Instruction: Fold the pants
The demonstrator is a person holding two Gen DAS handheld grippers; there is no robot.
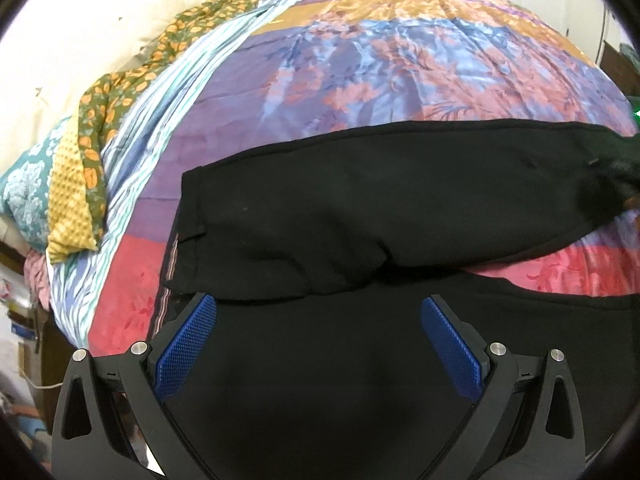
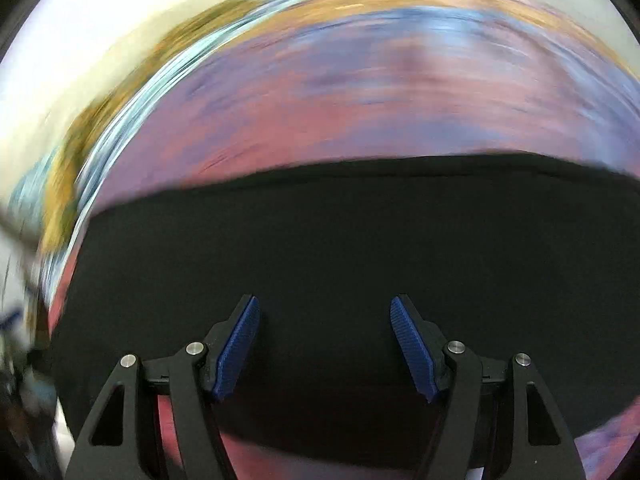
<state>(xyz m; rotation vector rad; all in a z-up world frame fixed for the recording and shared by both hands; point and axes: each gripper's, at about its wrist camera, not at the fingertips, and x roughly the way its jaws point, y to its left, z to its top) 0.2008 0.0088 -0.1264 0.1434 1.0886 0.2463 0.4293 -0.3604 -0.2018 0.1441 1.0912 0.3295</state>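
Observation:
Black pants (image 1: 320,216) lie across a bed with a colourful patchwork cover (image 1: 360,60). One leg is laid over the other, its hem and striped inner band at the left. My left gripper (image 1: 318,308) hangs open over the nearer black layer, its blue pads (image 1: 188,344) wide apart with nothing between them. In the blurred right wrist view the pants (image 2: 320,240) fill the lower half. My right gripper (image 2: 325,312) is open above the black cloth, and its pads (image 2: 236,352) grip nothing. At the far right of the left wrist view a dark blurred shape sits at the pants' end.
A green and orange floral cloth (image 1: 120,92) and a striped sheet (image 1: 168,92) lie along the bed's left side, with a teal floral pillow (image 1: 24,184) beyond. White wall and cupboards stand behind the bed. Clutter sits low at the left edge.

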